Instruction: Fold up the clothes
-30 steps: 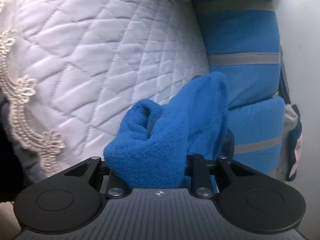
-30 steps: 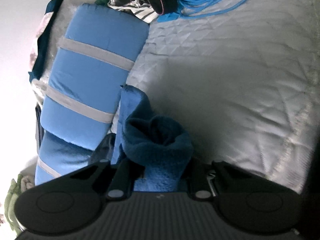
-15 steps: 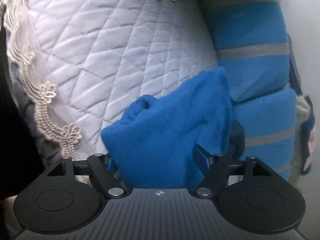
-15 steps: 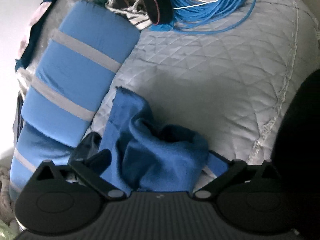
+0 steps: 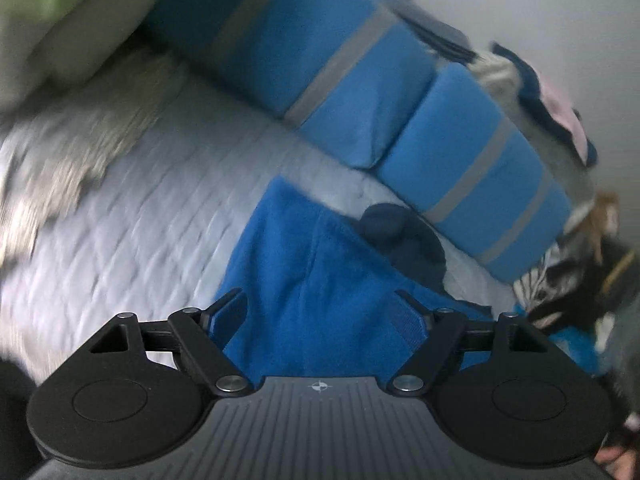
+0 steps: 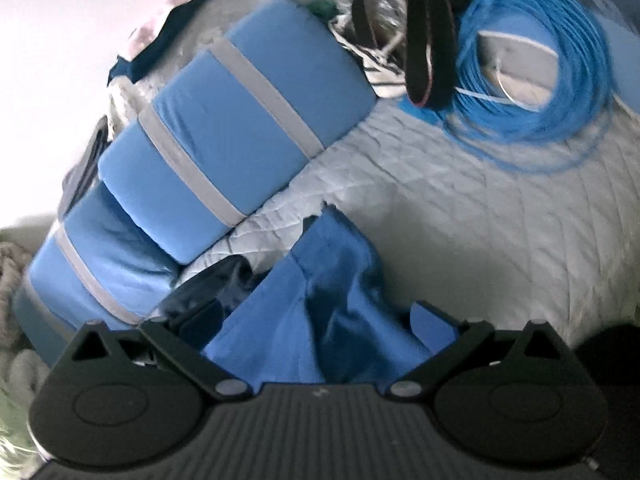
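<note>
Left gripper [image 5: 320,304], matte black ribbed body, two round discs, silver pivot screws, small crosshair mark; right gripper [image 6: 320,320], same black linkage arms, blue-padded jaws.

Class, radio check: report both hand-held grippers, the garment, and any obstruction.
Left hand-held gripper open, right hand-held gripper open, jaws just opened. Blue fleece released on quilt. Dark garment alongside.

we see a bed under a pale quilted coverlet [image 6: 480,240], two blue bolster cushions with grey bands [image 6: 240,128] lying end to end along a plain white wall [image 5: 540,8], a coil of blue cable [image 6: 536,76] near them, and a greenish pillow [image 5: 60,12].
</note>
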Tool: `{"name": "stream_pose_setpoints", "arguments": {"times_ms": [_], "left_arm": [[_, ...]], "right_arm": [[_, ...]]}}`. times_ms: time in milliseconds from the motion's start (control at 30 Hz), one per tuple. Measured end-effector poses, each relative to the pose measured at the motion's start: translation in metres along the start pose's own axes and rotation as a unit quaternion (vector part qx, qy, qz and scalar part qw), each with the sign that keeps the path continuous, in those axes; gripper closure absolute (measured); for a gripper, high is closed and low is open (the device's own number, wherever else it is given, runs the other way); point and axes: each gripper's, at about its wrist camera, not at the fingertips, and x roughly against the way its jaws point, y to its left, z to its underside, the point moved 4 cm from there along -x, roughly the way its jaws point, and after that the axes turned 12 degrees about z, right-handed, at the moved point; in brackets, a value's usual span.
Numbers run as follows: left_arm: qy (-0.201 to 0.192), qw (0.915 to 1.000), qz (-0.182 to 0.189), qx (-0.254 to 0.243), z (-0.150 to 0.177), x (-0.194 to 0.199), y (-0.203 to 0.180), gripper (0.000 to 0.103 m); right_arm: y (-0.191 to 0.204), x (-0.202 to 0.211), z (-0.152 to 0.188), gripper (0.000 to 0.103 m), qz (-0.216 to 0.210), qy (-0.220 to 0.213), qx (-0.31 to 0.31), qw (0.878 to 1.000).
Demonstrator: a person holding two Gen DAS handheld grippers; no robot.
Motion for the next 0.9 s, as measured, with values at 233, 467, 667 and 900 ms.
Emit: {"name": "stream_pose_setpoints", "arguments": {"times_ms": [233,467,667,900], "left_arm": [[0.006,0.9916,-0.024,-0.127,-0.041,-0.080,0.005,0.025],[0.006,0.9902,-0.023,-0.138,-0.067,-0.143,0.034,0.025],[0.017,0.9912,0.051,-0.121,-0.069,-0.155,0.062,0.025],[0.037,0.9833,0.124,-0.128,-0.079,-0.155,0.079,0.025]], "right_arm": [[0.027,-0.074,-0.039,0.000,0.010,-0.022,0.030,0.999],[0.050,-0.155,-0.061,0.000,-0.007,-0.036,0.117,0.992],[0.045,-0.178,-0.060,0.000,-0.081,-0.018,0.143,0.986],[0.048,-0.185,-0.062,0.000,-0.119,-0.006,0.187,0.975]]}}
